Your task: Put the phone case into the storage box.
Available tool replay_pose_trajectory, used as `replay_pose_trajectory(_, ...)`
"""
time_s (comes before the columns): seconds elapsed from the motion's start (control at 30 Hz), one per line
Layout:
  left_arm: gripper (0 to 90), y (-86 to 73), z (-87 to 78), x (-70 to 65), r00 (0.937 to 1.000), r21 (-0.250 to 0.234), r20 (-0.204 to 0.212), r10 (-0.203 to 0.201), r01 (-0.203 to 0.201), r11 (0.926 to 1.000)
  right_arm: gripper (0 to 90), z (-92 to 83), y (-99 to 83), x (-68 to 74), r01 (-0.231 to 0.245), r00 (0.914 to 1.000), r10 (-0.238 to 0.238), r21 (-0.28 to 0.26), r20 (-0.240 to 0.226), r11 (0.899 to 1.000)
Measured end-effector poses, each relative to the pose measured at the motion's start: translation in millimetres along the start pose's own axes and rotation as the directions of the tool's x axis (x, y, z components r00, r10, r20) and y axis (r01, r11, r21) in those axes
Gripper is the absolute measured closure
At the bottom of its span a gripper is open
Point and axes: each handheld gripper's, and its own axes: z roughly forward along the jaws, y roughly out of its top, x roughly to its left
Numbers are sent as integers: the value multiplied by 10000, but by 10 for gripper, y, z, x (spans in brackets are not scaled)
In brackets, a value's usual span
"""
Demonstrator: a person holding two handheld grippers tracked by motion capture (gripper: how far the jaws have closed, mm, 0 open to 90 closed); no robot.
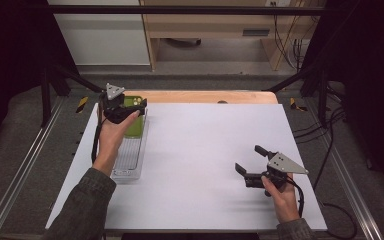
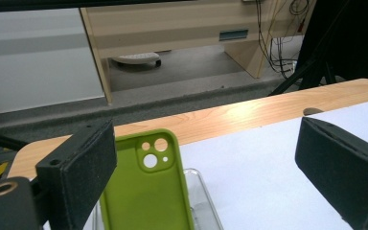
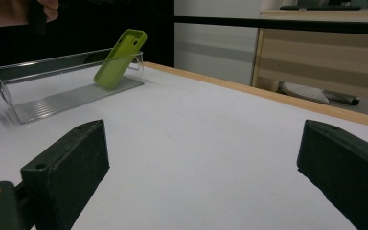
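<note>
High view: left claw [image 1: 139,106] spread above lime-green silicone phone case [image 1: 134,125], leaning in clear plastic tray [image 1: 128,162]; release step; next, withdrawal upward. Right claw [image 1: 250,159] spread, idle over white worktop [image 1: 205,150].

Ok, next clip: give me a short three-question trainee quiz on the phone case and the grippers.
1. True or false: the green case lies flat on the table.
2. What does the case lean against? A) the clear tray's end wall B) the right gripper C) a box
3. Are the left gripper's fingers pressing on the case?

Key: 1. False, it stands tilted in the tray. 2. A. 3. No, the fingers stand wide apart and the case is free.
</note>
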Motion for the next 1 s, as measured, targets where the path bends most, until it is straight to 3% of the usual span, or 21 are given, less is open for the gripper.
replay_pose_trajectory(0.43, 50, 14, -59, -178, 9981, -235, 565, 257, -244, 9994, 38, -2, 1, 1, 8, 10000, -8, -1, 3, 10000)
replay_pose_trajectory(1.0, 29, -40, -153, -404, 9871, -419, 1497, 565, -508, 9978, 37, 6, -4, 3, 4, 10000, -4, 22, -21, 10000)
